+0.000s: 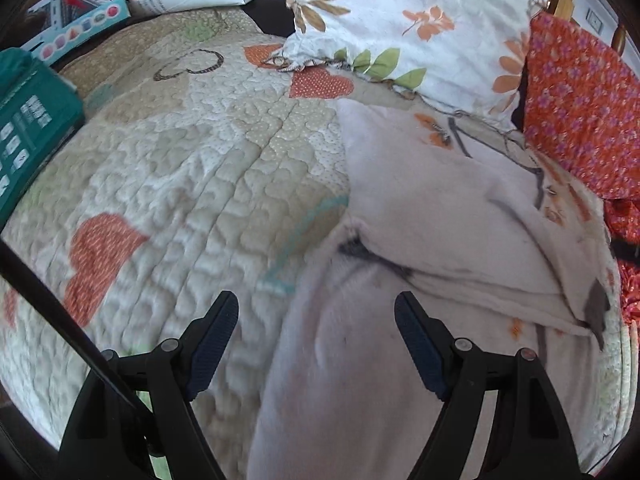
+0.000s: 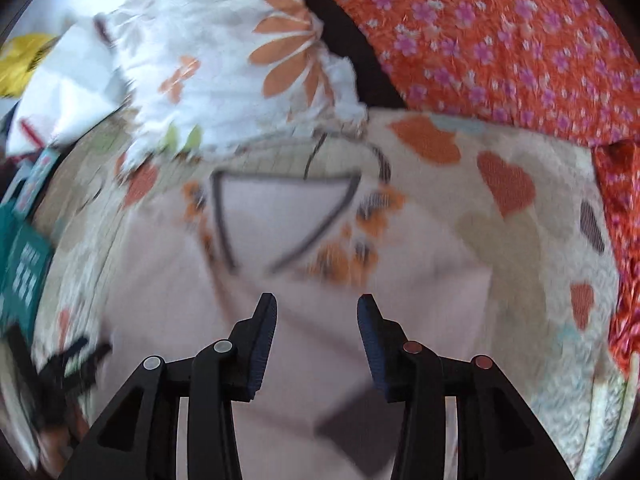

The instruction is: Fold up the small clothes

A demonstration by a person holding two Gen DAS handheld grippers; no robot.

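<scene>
A pale pink small garment (image 1: 420,208) with grey trim lies partly folded on the quilted bedspread (image 1: 180,184). My left gripper (image 1: 316,308) is open and empty, hovering over the garment's near left edge. In the right wrist view the same garment (image 2: 280,216) shows its grey-edged neckline, blurred by motion. My right gripper (image 2: 318,308) is open and empty just above the garment's middle.
A white floral pillow (image 1: 400,12) and an orange floral cushion (image 1: 580,112) lie at the head of the bed. A teal box (image 1: 28,120) and a light blue box (image 1: 80,28) sit at the left. The orange cushion (image 2: 500,40) also fills the right wrist view's top right.
</scene>
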